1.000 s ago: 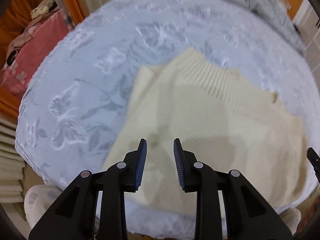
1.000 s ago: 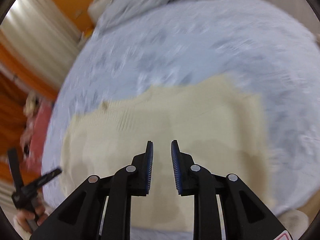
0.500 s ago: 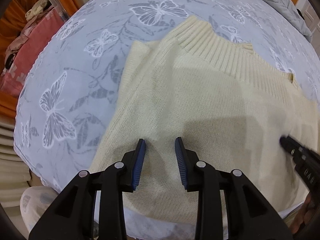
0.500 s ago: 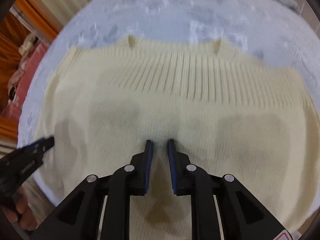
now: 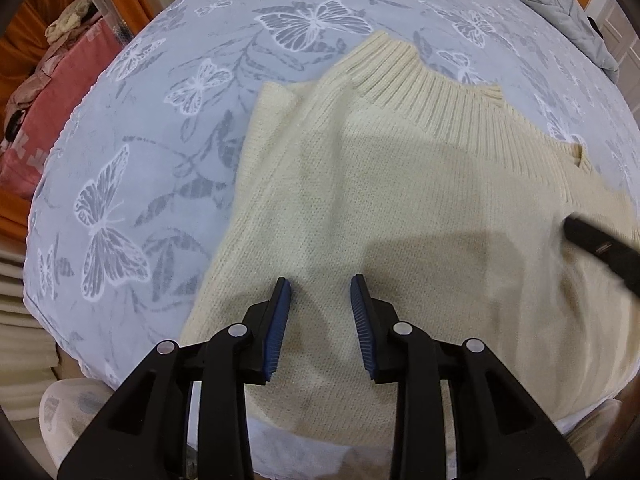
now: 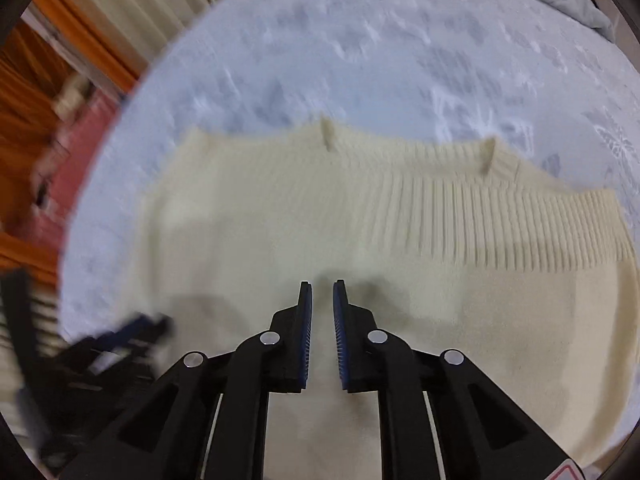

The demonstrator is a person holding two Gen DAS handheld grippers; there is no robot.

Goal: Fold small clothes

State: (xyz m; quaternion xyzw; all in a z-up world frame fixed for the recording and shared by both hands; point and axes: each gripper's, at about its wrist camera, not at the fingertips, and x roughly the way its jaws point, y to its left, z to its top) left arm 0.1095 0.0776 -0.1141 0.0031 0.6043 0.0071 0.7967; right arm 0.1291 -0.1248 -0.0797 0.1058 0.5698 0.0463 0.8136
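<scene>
Black tongs (image 5: pixel 320 286) over ribbed cream knit (image 5: pixel 400 200)

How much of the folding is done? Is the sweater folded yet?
Partly, maybe. The cream sweater lies on the butterfly bedsheet, and its ribbed band looks layered, so one fold may be in. Right now nothing is gripped: the left gripper and right gripper hover open above it. Finishing the folds is left.

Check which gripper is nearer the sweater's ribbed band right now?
Right, judging by each view. The right gripper hovers just short of the ribbed band, fingers nearly shut. The left gripper, open, sits farther back over the sweater body near its left edge.
</scene>
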